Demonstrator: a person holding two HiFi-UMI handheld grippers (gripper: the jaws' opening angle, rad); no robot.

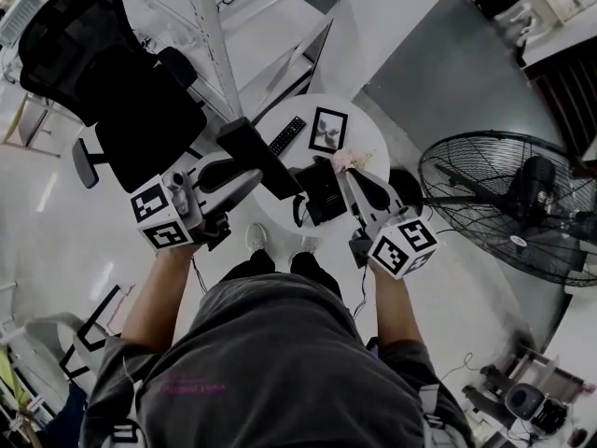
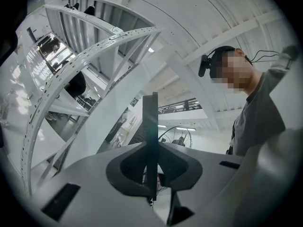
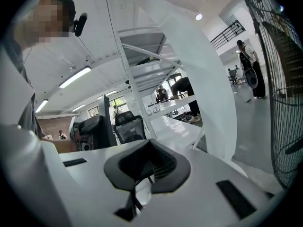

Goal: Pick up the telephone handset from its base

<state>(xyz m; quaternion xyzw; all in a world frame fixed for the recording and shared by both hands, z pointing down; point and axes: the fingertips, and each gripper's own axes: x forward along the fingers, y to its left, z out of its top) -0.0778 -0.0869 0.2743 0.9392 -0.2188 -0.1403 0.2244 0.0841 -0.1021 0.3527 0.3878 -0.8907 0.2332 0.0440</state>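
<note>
The left gripper [image 2: 151, 171] is clamped on a thin dark slab seen edge-on, judged to be the telephone handset [image 1: 261, 157], which is held above the round table [image 1: 362, 131] just left of the base [image 1: 326, 199]. The right gripper [image 3: 150, 162] has its jaws together and empty. For a clean lift, grip firmly and rise slowly so the cord [image 1: 298, 211] does not drag the base.

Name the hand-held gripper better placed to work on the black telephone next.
Right, probably. The right hand-held gripper is empty, jaws together, beside the telephone; the left hand-held gripper is clamped on a dark flat bar.
</note>
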